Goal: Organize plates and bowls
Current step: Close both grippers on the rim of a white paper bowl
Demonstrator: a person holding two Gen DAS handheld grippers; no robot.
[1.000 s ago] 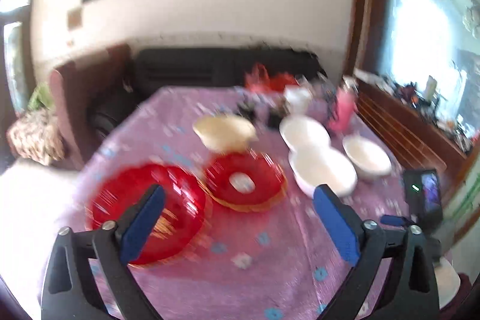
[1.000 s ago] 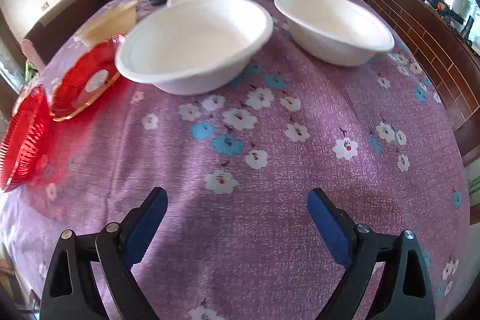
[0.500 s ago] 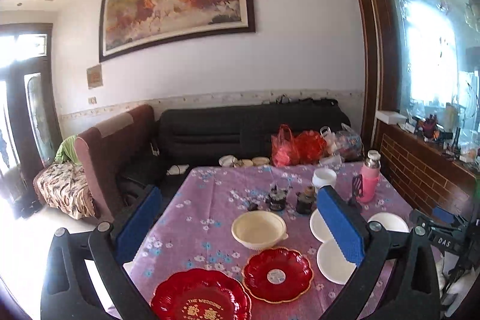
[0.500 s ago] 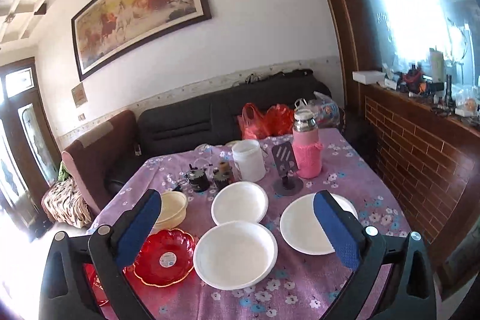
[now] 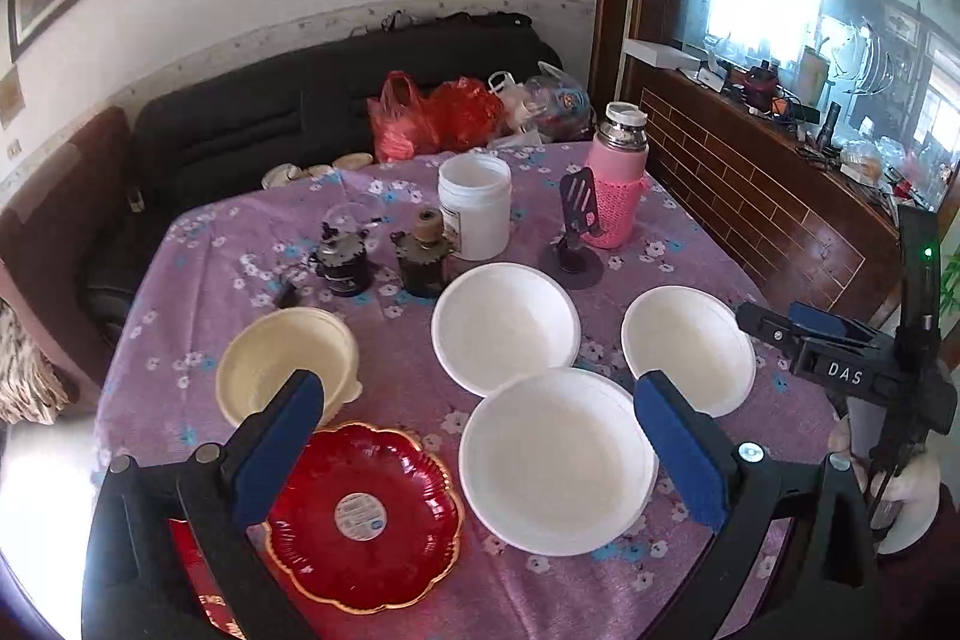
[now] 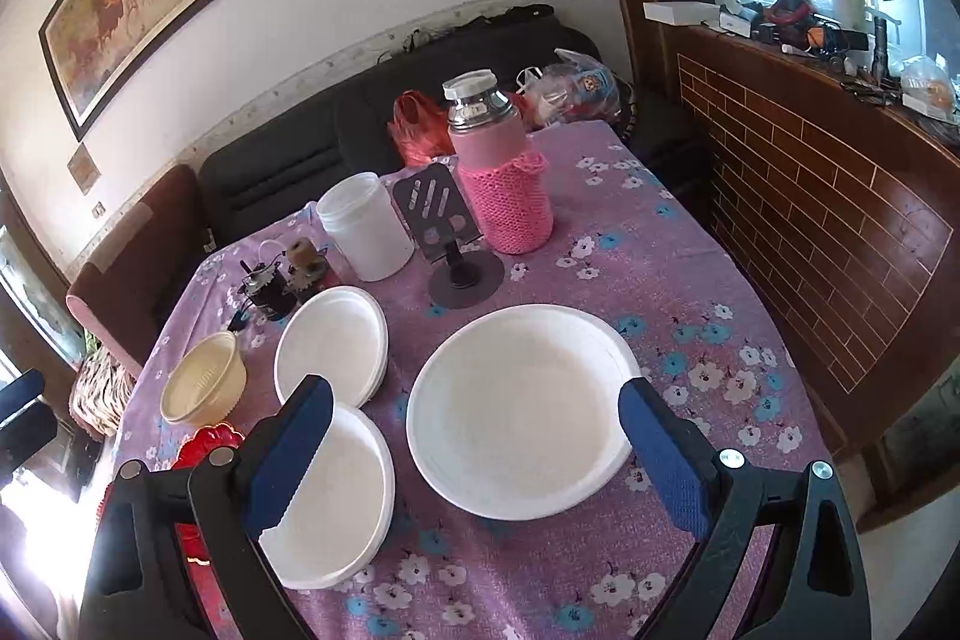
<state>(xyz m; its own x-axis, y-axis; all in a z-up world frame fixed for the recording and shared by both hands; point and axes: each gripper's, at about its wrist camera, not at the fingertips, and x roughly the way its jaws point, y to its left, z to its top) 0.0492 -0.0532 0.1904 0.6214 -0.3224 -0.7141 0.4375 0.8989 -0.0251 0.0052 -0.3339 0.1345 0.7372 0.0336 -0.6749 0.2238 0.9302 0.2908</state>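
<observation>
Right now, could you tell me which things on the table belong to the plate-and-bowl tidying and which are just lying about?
For the job: three white bowls, cream bowl, red plate.

Lying about: pink flask, white jar, phone stand, two small dark pots.

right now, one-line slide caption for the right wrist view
Open right claw hovers above a white bowl on the floral purple tablecloth.
</observation>
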